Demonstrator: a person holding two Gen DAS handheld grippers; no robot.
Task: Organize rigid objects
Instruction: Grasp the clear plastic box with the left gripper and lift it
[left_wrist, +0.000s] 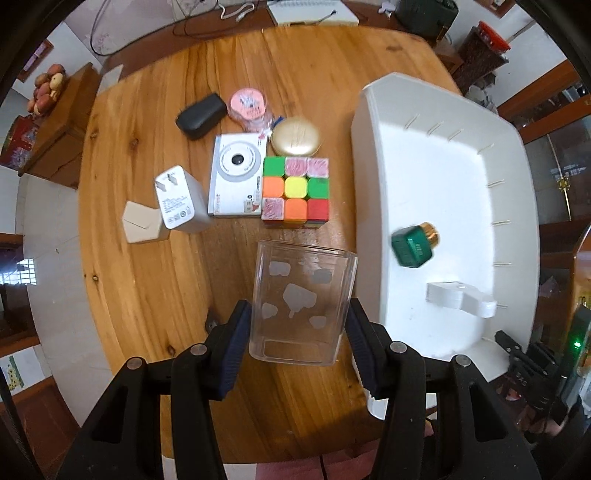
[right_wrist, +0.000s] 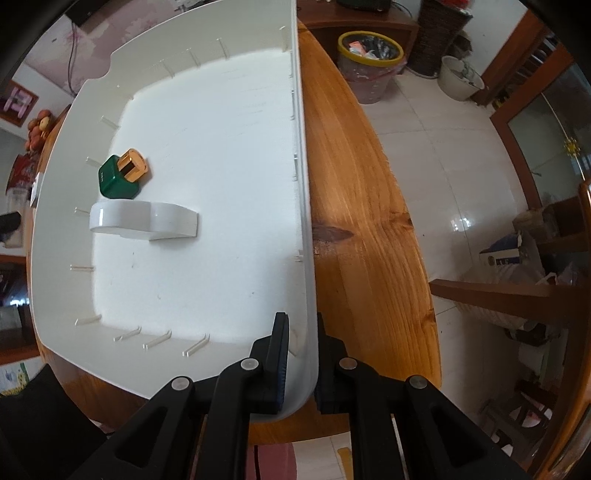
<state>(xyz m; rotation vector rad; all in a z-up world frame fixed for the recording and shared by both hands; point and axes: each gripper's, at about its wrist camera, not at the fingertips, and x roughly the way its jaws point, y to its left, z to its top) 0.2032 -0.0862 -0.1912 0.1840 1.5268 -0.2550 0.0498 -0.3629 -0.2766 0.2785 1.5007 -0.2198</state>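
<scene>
My left gripper (left_wrist: 297, 345) is shut on a clear square plastic cup (left_wrist: 301, 301) with frosted shapes, held above the round wooden table (left_wrist: 147, 221). Beyond it lie a colour cube (left_wrist: 295, 192), a white camera (left_wrist: 236, 177), a white charger plug (left_wrist: 181, 205), a gold round case (left_wrist: 295, 136), a pink round tin (left_wrist: 248, 103) and a black case (left_wrist: 201, 115). To the right stands a white bin (left_wrist: 369, 147) holding a green bottle with a gold cap (left_wrist: 413, 245) and a white curved piece (left_wrist: 460, 299). My right gripper (right_wrist: 301, 354) is shut on the wall of the bin (right_wrist: 306, 332).
A small white box (left_wrist: 142, 225) sits left of the charger. A notebook (left_wrist: 312, 11) and cables lie at the table's far edge. Off the table's right side are tiled floor, a lined waste basket (right_wrist: 369, 55), a white bucket (right_wrist: 461, 77) and wooden furniture.
</scene>
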